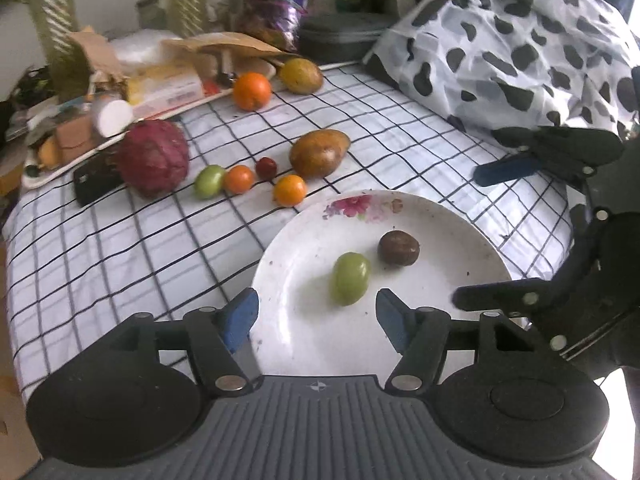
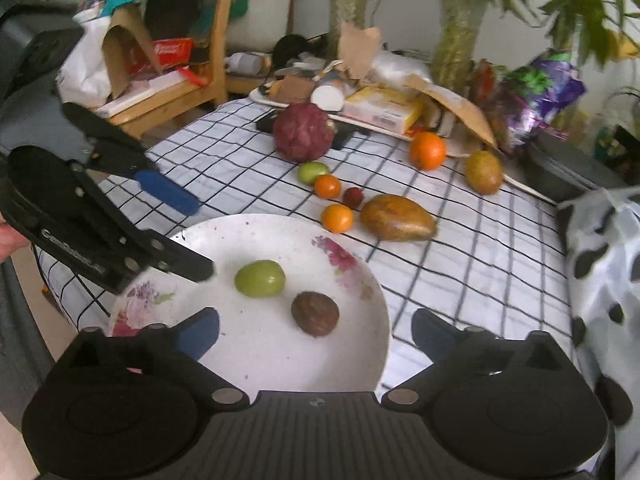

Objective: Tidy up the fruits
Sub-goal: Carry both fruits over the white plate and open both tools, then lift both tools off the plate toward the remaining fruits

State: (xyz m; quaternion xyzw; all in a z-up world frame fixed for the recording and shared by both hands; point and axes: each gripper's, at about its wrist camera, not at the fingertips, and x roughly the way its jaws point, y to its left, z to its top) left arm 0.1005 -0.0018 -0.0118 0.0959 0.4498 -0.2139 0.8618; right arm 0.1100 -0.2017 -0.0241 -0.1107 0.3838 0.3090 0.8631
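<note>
On plate [image 1: 304, 344], green fruit [image 1: 351, 278], brown fruit [image 1: 399, 247]

No text here can be read for certain. The left gripper [image 2: 120, 200], at nine o'clock, bears white lettering, blurred. The red box [image 2: 173, 49] at eleven o'clock likewise.

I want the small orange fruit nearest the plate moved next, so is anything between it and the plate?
Nothing visible. The small orange fruit sits on the checked cloth just beyond the plate rim, with only bare cloth between. Both the left gripper and right gripper are open and empty.
</note>
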